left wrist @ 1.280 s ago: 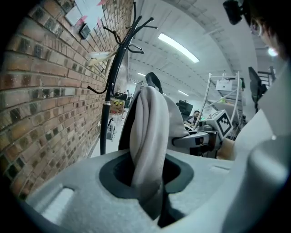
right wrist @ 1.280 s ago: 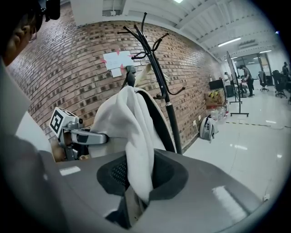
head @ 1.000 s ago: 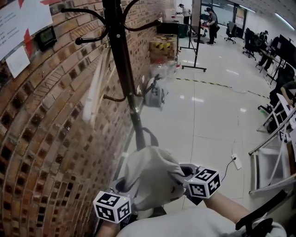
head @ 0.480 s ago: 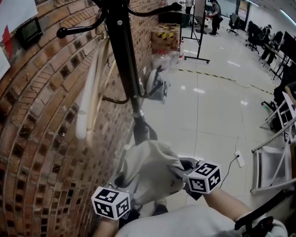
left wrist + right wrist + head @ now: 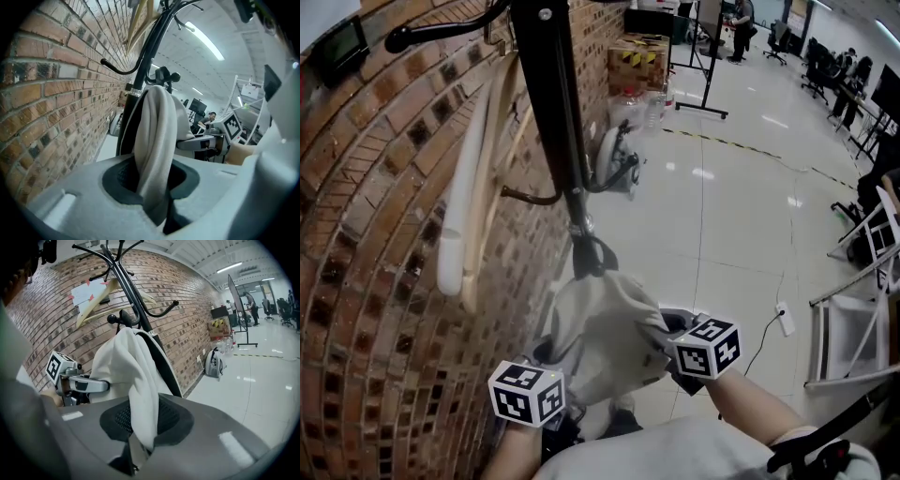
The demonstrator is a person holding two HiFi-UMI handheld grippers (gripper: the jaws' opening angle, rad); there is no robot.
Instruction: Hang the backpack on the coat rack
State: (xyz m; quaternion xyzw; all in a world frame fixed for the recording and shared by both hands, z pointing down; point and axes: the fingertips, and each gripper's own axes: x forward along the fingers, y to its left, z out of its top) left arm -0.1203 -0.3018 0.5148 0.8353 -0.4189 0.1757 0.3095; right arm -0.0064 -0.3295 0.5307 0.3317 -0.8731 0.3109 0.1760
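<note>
- While both claws are clenched on it, the backpack (image 5: 605, 337) sits at the lower centre of the head view. It is just in front of the pole of the coat rack (image 5: 551, 103) and below its hooks. I cannot tell if it touches the pole.
- The left gripper (image 5: 154, 187) pinches a thick padded strap of pale, ribbed fabric, which rises straight out of its jaws.
- The right gripper (image 5: 140, 430) pinches a soft fold of off-white cloth of the same bag, and a black panel shows behind this fold.
- Each gripper carries a cube (image 5: 528, 394) with black-and-white square markers; these are patterns, not letters.
- Sheets of paper (image 5: 91, 291) with red corners are on the brick wall (image 5: 375, 281); their print is too small to read.
- A cardboard box (image 5: 637, 64) at the upper middle has yellow-and-black striped tape.
- The rack is of black metal: a round pole with curved arms that end in knobs.
- A pale wooden hanger (image 5: 473, 197) hangs under an upper arm, beside the wall.
- A black loop handle (image 5: 595, 255) at the top of the bag is near the pole.
- On the glossy white floor (image 5: 741, 234) a grey bag (image 5: 614, 164) leans near the wall behind the rack.
- A white socket strip (image 5: 783, 322) with its cable lies on the floor at the right.
- A white folding frame (image 5: 853, 328) stands at the right edge.
</note>
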